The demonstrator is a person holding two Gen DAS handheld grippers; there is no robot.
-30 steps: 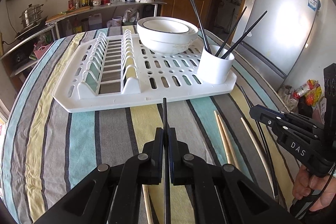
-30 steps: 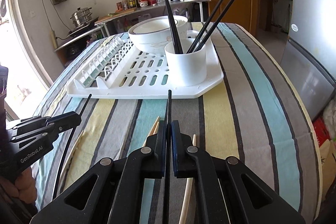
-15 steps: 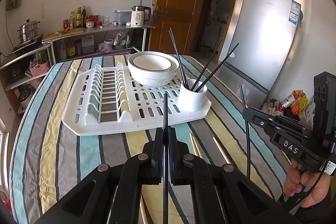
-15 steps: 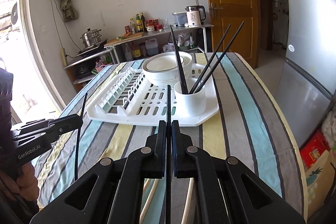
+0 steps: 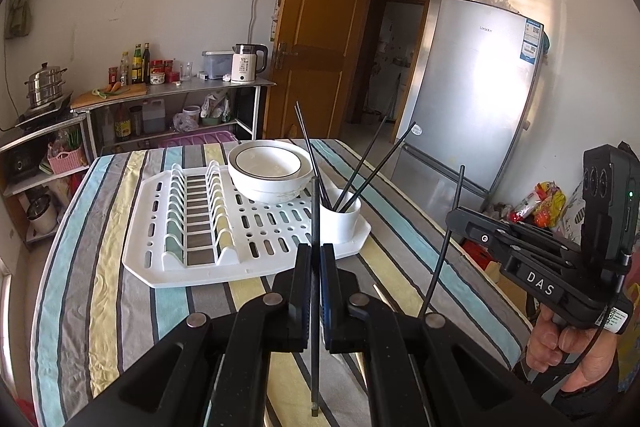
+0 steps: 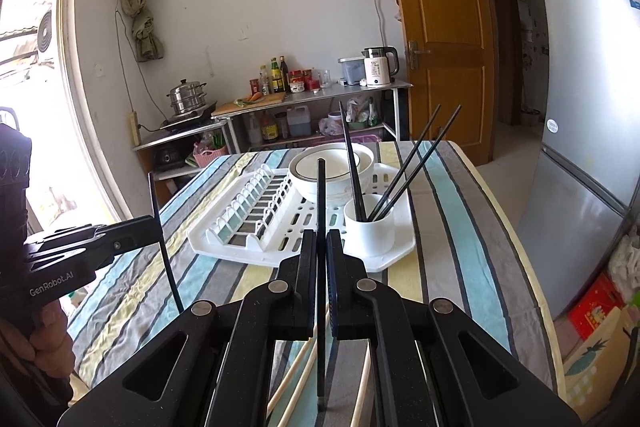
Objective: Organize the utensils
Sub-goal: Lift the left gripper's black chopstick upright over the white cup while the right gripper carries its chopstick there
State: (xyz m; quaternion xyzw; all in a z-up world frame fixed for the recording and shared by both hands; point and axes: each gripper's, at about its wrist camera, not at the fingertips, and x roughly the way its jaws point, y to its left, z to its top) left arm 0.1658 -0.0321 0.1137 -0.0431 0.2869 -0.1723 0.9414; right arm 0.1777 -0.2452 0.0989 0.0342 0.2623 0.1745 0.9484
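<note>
My left gripper (image 5: 315, 259) is shut on a black chopstick (image 5: 315, 211), held well above the striped table. My right gripper (image 6: 321, 247) is shut on another black chopstick (image 6: 321, 195), also raised; it shows at the right of the left wrist view (image 5: 456, 223). A white cup (image 5: 340, 223) with three black chopsticks stands on the white drying rack (image 5: 192, 267), beside stacked white bowls (image 5: 270, 173). The cup (image 6: 370, 229) and rack (image 6: 248, 247) also show in the right wrist view. Pale wooden chopsticks (image 6: 296, 379) lie on the table below my right gripper.
The striped tablecloth (image 5: 104, 267) covers the table. A fridge (image 5: 476, 95) stands to the right and a shelf with a kettle (image 5: 246, 63), bottles and a steamer pot (image 5: 44, 85) at the back. A wooden door (image 6: 440, 27) stands open.
Both grippers have risen and pulled back from the table, each still holding its black chopstick. The rack and cup look smaller and farther away.
</note>
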